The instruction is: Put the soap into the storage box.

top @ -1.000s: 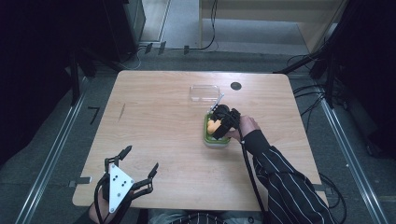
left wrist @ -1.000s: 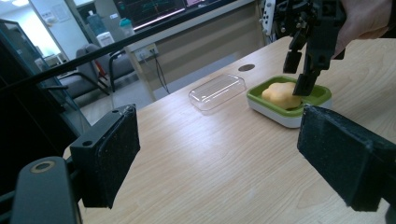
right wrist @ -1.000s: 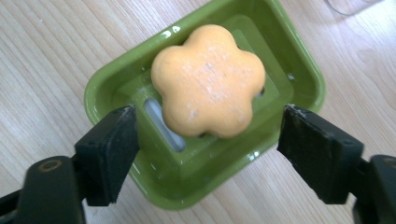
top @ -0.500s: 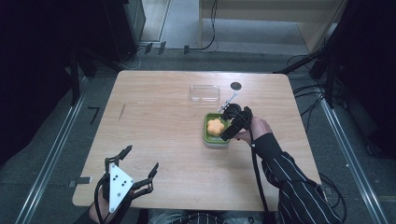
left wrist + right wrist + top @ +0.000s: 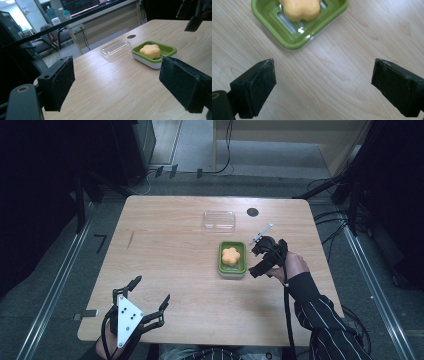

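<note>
Soap: orange flower-shaped soap bar (image 5: 231,255) lies in the green soap dish (image 5: 221,265), free of any gripper; a second ago the right gripper's jaws were over it in the dish, so it has just been set down and let go.
Soap dish: green tray on a white base, right of the table's middle, nearer the right edge than the left — upright, flat on the wood, with slots in its floor seen in the right gripper view (image 5: 287,23).
Right gripper: right gripper (image 5: 256,261) has drawn back from the dish toward the right edge and now hangs just beside the dish's right side; its jaws have just been opening and stand wide apart with nothing but bare wood between them.
Lid: clear plastic lid (image 5: 219,220) rests beyond the dish, near the far edge, apart from it and untouched.
Table hole: dark round hole (image 5: 252,212) to the right of the lid, near the far edge.
Left gripper: left gripper (image 5: 148,299) at the near-left corner, jaws spread and empty, in the same place as a second ago.
Meaning: placing the soap looks finished — the likely remaining step is fetching the lid to cover the dish, and the right gripper is the closer one for it.
</note>
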Demonstrator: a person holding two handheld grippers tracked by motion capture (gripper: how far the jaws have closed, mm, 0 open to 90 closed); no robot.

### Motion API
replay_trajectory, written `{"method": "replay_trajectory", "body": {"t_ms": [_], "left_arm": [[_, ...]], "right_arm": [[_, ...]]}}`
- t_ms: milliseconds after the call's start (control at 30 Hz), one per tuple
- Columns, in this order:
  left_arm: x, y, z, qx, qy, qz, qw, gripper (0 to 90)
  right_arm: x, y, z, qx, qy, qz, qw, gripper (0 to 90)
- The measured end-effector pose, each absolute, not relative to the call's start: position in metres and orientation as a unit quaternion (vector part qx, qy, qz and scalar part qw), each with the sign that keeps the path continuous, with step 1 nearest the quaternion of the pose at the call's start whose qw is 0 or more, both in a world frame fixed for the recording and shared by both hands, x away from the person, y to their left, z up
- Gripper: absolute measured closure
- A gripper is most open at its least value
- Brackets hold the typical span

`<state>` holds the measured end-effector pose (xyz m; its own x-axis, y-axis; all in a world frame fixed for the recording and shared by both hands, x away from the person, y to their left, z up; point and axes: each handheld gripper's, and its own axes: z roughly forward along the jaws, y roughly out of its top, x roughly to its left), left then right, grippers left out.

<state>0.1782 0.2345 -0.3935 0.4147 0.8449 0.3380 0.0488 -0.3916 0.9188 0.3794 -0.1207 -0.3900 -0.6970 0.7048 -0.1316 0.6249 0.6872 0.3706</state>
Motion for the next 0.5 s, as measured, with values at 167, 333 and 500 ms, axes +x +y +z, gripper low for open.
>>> {"method": "replay_trajectory", "body": {"t_ms": [167, 333, 500], "left_arm": [[0.178, 0.234, -0.394, 0.709, 0.314, 0.44, 0.452, 13.5], [0.179, 0.233, -0.394, 0.709, 0.314, 0.44, 0.453, 13.5], [0.179, 0.233, -0.394, 0.71, 0.314, 0.44, 0.452, 13.5]], "right_arm": [[0.37, -0.134, -0.394, 0.379, 0.905, 0.138, 0.133, 6.0], [0.359, -0.148, -0.4, 0.388, 0.904, 0.125, 0.133, 6.0], [0.347, -0.162, -0.409, 0.399, 0.902, 0.11, 0.127, 6.0]]}}
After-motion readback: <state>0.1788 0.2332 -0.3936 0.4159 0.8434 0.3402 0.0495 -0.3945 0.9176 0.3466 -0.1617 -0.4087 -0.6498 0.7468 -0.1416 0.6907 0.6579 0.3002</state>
